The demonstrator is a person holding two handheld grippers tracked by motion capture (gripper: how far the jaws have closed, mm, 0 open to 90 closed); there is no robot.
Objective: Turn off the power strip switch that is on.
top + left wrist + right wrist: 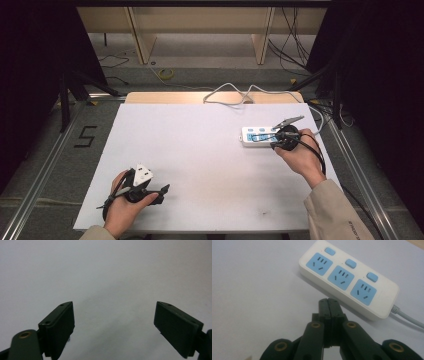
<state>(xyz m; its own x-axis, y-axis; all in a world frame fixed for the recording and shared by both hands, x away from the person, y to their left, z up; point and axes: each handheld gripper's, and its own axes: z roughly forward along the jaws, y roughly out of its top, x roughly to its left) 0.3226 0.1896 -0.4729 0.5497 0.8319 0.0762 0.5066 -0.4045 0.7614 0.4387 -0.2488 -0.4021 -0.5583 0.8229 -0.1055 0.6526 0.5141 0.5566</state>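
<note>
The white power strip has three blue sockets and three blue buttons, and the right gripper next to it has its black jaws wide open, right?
Not quite. The right gripper has its black jaws pressed shut together, as the right gripper view shows. The rest holds: the white power strip has three blue sockets and three blue buttons, and the gripper is beside it on the white table.

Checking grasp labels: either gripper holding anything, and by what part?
Nothing held. Left gripper is open over bare table; right gripper is shut on nothing, just short of the power strip.
</note>
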